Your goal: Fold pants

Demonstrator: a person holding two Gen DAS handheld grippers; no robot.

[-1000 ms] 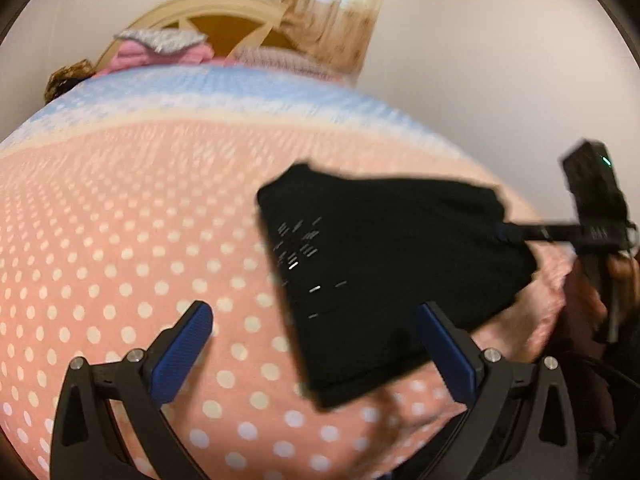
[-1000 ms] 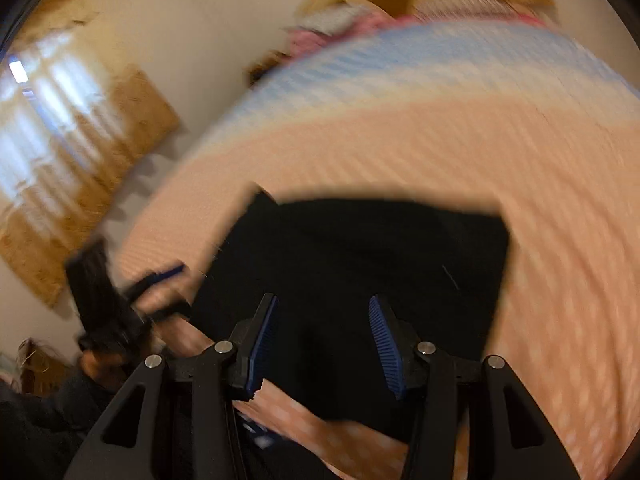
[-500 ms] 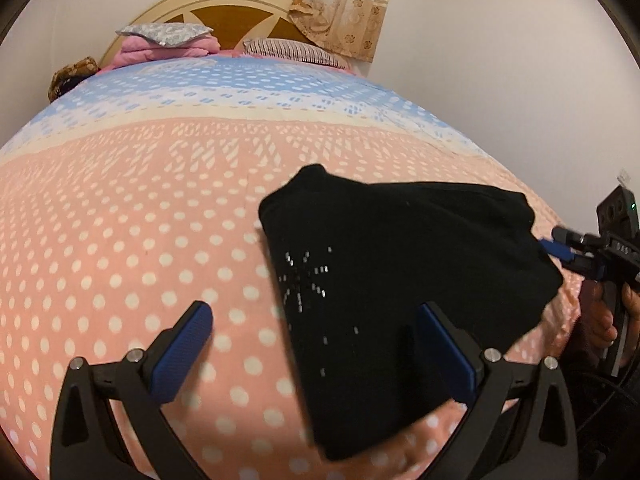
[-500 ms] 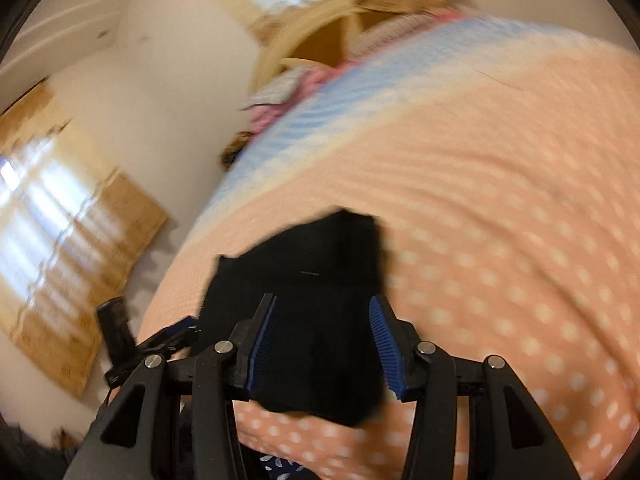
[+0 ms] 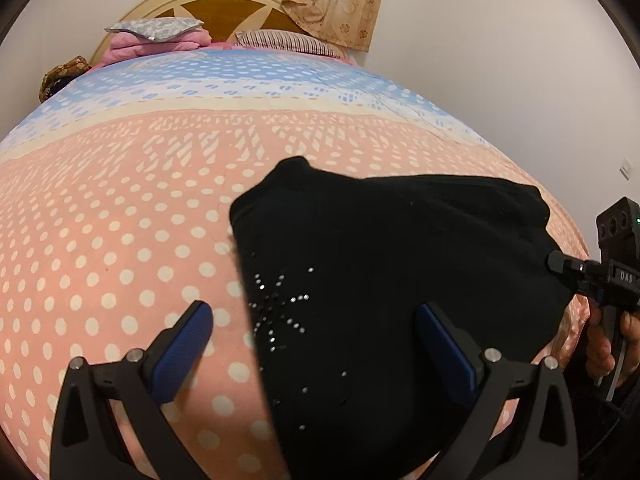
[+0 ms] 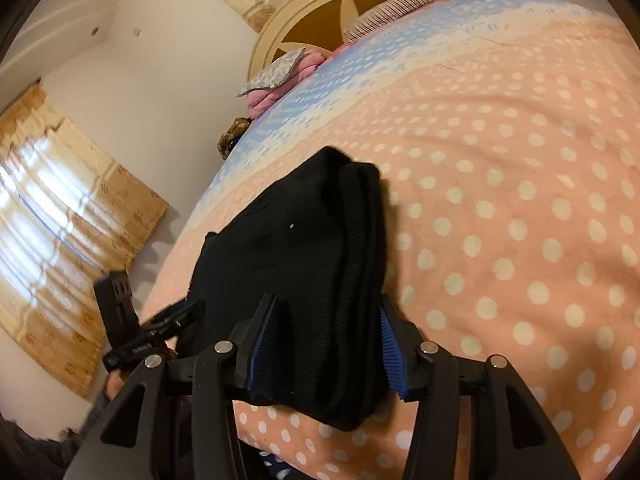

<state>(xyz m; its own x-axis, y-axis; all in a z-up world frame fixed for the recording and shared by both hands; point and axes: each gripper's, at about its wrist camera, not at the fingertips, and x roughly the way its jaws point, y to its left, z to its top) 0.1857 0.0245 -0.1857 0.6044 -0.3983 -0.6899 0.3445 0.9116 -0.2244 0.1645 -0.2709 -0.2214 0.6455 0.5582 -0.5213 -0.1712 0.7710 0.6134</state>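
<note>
Now | my left claw is hanging wide open over the folded black pants | my right claw is straddling them (pad contact unclear) | bed is lying underneath

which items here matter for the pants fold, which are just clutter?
Job:
black pants, folded on the bedspread
left gripper
right gripper

Lying about:
pink blanket
grey pillow
striped pillow
curtain
</note>
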